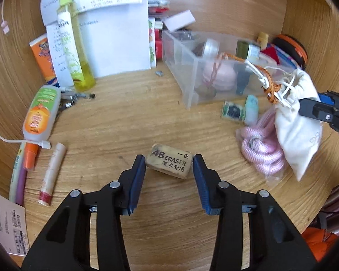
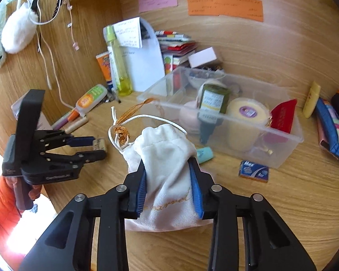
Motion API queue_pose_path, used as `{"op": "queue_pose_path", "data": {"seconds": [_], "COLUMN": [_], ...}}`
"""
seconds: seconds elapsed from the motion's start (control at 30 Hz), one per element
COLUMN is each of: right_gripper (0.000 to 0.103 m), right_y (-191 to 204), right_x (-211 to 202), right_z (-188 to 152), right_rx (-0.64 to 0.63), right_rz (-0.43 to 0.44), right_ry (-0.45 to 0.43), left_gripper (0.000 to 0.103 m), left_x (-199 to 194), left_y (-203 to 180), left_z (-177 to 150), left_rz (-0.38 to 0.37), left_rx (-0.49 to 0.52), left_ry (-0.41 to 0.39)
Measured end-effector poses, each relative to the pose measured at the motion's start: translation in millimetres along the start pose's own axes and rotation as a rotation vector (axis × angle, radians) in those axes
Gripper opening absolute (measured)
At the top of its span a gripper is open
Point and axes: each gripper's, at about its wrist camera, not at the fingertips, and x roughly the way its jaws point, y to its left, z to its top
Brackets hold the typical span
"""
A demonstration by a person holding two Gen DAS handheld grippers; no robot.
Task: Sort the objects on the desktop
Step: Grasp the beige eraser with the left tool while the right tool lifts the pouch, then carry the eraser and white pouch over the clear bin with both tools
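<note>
The right gripper (image 2: pixel 168 184) pinches a white drawstring pouch (image 2: pixel 167 158) about its middle, the blue pads sunk into the cloth on both sides; the pouch hangs clear of the desk in front of the clear plastic bin (image 2: pixel 289 133), its white cord and orange braided string (image 2: pixel 122 133) trailing loose from the neck. It looks soft and light, with no stiff shape of its own, so it will likely sag and swing; a hold on the bunched cloth below the neck seems safest, and the dangling cords may snag on the bin's rim.

The left gripper (image 1: pixel 169 164) stands spread on either side of the 4B eraser (image 1: pixel 169 163), which lies flat on the wooden desk (image 1: pixel 124 122) well in front of the bin; the left pad is at, or touching, one short end and the right pad just beside the other; I cannot tell whether either presses yet. The eraser looks small, firm and slightly rubbery, so it should grip well across its short ends and is hardly fragile.

Beside the bin, toward the eraser, lie a coil of pink rope (image 1: pixel 262 155) in clear wrap, a small teal piece (image 1: pixel 252 108) and a small printed block (image 1: pixel 234 113); these crowd the near side of the bin. The bin already holds a green-capped bottle (image 2: pixel 212 101), a pale yellow round tub (image 2: pixel 246 117) and a pink round case (image 1: pixel 219 76), leaving little free room; far to the left of the bin lie a squeeze bottle with an orange label (image 1: pixel 40 115) and a lip balm stick (image 1: pixel 53 174), out of the way.
</note>
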Motion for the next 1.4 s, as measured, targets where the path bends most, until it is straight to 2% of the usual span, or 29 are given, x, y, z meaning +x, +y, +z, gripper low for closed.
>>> {"op": "queue_pose_path", "data": {"seconds": [0.2,0.57,0.73,0.97,1.4], "right_gripper": [0.031,0.03,0.03,0.03,0.03], "right_y": [-10,-20,-23,-30,-83], "right_x": [-10,-28,-16,1,28], "right_z": [17,65,87,111,117], "right_rx": [-0.017,-0.063,-0.106,-0.206,-0.161], "right_rz": [-0.073,-0.107,-0.199,-0.304,-0.318], "right_ry": [-0.055,-0.178,-0.206,-0.208,-0.168], "left_gripper": [0.043,0.043,0.043,0.043,0.043], "left_x": [-18,-26,-24,-17,24], "left_y": [0,-18,-24,-26,-29], "left_z": [16,53,71,100,145], "left_rz": [-0.038,-0.097,-0.106,-0.1,-0.073], "left_rx": [-0.048,-0.049,-0.031,-0.05,-0.076], "left_ry": [-0.077,-0.163,-0.181,-0.191,-0.149]}}
